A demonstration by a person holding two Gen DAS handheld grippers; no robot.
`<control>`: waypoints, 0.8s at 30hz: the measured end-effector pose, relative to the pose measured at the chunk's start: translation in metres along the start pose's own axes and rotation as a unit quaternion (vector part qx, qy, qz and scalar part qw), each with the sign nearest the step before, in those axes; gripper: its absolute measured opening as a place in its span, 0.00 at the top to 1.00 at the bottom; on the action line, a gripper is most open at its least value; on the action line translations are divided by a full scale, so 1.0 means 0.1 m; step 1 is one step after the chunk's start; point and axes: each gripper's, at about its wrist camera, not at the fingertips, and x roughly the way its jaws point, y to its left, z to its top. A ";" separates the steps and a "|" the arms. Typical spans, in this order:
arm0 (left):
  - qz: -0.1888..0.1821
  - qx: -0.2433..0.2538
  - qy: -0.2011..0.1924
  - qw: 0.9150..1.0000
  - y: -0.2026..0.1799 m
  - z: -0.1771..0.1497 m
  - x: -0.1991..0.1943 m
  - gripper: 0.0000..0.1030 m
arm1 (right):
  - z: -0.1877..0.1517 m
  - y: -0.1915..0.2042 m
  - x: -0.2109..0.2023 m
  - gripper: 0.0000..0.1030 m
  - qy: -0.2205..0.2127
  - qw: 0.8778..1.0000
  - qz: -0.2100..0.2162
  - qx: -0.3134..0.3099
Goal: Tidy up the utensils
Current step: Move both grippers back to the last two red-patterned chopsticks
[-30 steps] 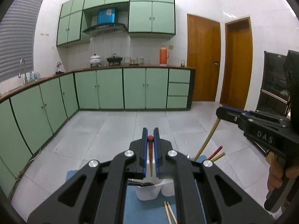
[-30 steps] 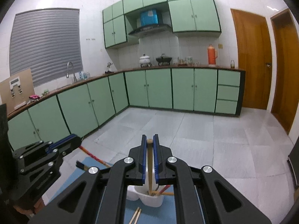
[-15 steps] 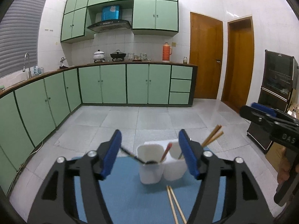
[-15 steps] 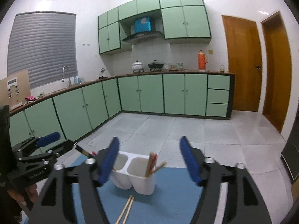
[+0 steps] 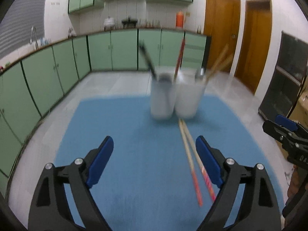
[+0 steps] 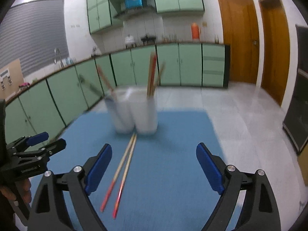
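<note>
A white two-cup holder [image 5: 173,100] stands at the far side of the blue mat [image 5: 119,130]. Its left cup holds a black utensil [image 5: 148,61] and a red chopstick [image 5: 180,57], and its right cup holds wooden chopsticks [image 5: 219,61]. A loose pair of red-tipped chopsticks [image 5: 192,154] lies on the mat in front of it. My left gripper [image 5: 154,142] hovers over the mat with its jaws opening and nothing gripped; the pair lies under its right finger. My right gripper [image 6: 154,148] is also opening and empty, with the pair [image 6: 123,169] below its left finger and the holder [image 6: 134,113] ahead.
Each gripper shows at the edge of the other's view, the right gripper [image 5: 284,132] and the left gripper [image 6: 36,146], each held by a hand. Grey tiled floor lies beyond the mat, with green cabinets [image 5: 57,73], wooden doors [image 5: 221,30] and a dark cabinet [image 5: 284,80] further off.
Both grippers were shut on upright chopsticks over the holder. They have opened, left the sticks in the cups, and drawn back and down over the mat.
</note>
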 end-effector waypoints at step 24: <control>0.025 -0.005 0.111 0.994 0.17 -0.84 0.30 0.17 | -0.98 0.57 0.45 0.72 0.129 0.991 0.021 -0.025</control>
